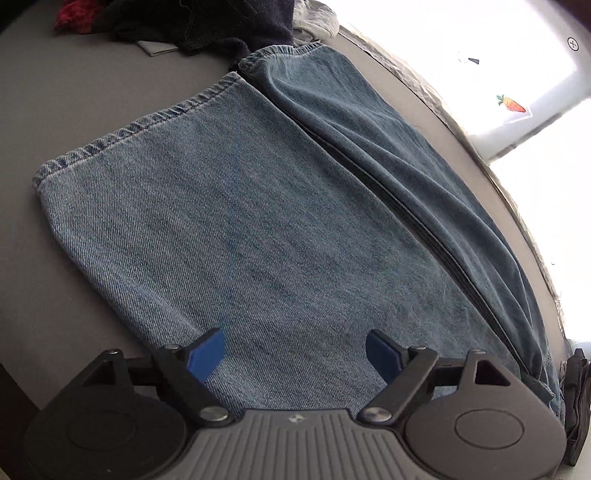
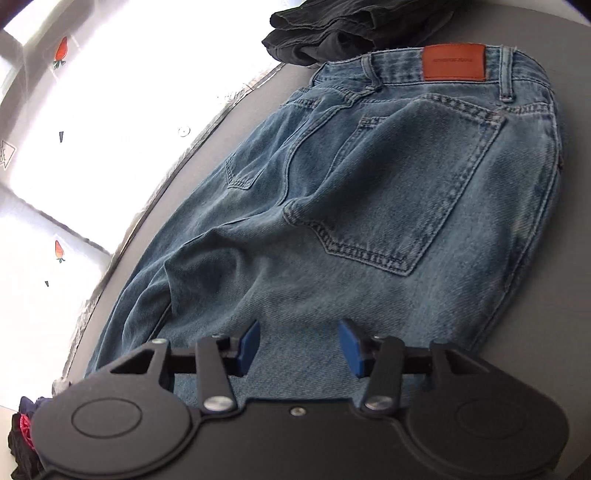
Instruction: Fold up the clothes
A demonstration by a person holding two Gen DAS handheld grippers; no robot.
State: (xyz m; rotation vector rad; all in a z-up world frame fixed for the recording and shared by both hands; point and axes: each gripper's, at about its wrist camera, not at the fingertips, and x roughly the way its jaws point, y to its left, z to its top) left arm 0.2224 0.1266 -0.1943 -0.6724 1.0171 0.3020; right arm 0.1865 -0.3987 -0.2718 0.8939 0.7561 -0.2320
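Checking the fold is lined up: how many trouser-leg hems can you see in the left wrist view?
2. One leg hem lies flat across the upper left of the jeans; the other hem is bunched at the top, beside the dark clothes pile. None seems hidden.

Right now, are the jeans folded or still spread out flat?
Partly folded: the jeans lie lengthwise, one leg over the other, both hems together at one end. No crosswise fold yet; the waistband patch lies flat.

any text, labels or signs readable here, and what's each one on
Brown patch on the jeans waistband: one embossed line, too small to read.
Arrow sign on the bright floor: cut off and blurred, unreadable.
Circled mark on the floor: a symbol, no words.
No other text can be read.
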